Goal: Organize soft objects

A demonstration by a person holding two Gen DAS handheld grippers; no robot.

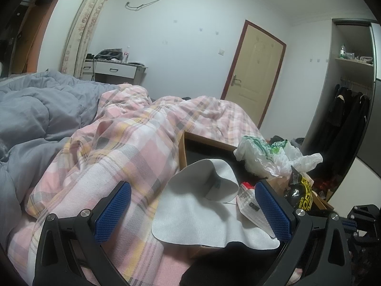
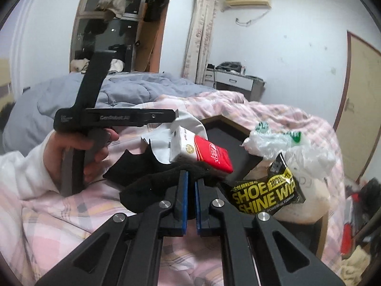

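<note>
Pinching a soft black knitted garment (image 2: 152, 186), possibly a sock or glove, the right hand-held gripper (image 2: 191, 178) is closing its blue-padded jaws almost flat together, with the dark fabric bunched at the fingertips. The garment is lying on the pink plaid quilt (image 2: 59, 214) of a bed, at the near edge of a shallow wooden-framed tray with a black floor (image 2: 228, 140).

Resting in and around that tray are a red and white paper tissue pack (image 2: 204, 152), a white soft cloth (image 1: 202, 214), a crumpled white and green plastic bag (image 2: 273, 140) and a black and yellow shoe-wipe packet (image 2: 264, 190). A grey-blue duvet (image 1: 35, 114) is heaped at the far left of the bed.

The left hand-held gripper (image 1: 193, 209) is hovering with its jaws standing wide apart, holding nothing; the white cloth is lying between and just beyond them, draped over the tray's near corner. In the right wrist view a hand in a white sleeve (image 2: 78, 152) is holding that left tool at the left.

Judging by this, the step in hand is the grasp of the black garment. The next move probably calls for lifting it clear without dragging the tissue pack just beyond it, then carrying it to wherever the soft things are being gathered; that place is not evident. How firmly the fabric is caught cannot be told.
</note>
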